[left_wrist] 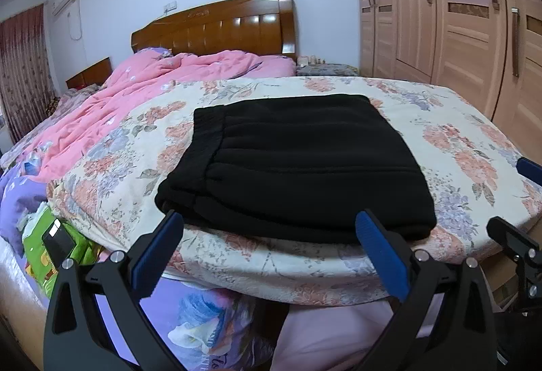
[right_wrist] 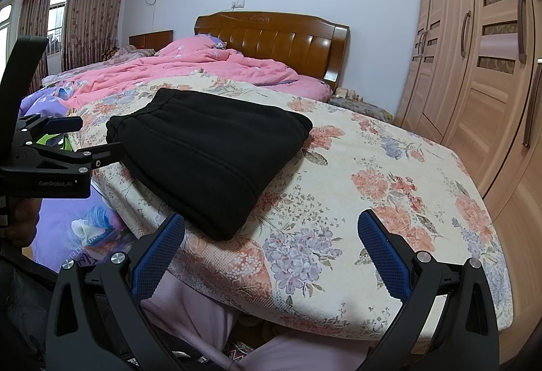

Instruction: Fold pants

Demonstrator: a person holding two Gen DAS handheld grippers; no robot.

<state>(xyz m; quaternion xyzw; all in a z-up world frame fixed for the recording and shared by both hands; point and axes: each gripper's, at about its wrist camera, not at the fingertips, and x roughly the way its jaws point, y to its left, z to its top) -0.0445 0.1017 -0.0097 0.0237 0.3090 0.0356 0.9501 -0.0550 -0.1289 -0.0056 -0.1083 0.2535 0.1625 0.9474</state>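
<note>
The pants (left_wrist: 291, 164) lie folded near the bed (left_wrist: 457, 120) edge; both claws, left claw (left_wrist: 271, 225) and right claw (right_wrist: 271, 228), gape wide, empty. A careless nudge could undo the fold or tip it off.

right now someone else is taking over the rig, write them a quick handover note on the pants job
Left gripper: fingers open, empty, at the near edge of the folded black fleece pants.
Right gripper: fingers open, empty, over the floral quilted bedspread, to the right of the pants' near corner.
Pants: compact rectangle near the bed's foot edge, elastic waistband on the left side.
Done: folding looks complete.
Left: probably nothing beyond backing away, or smoothing if wanted.
</note>
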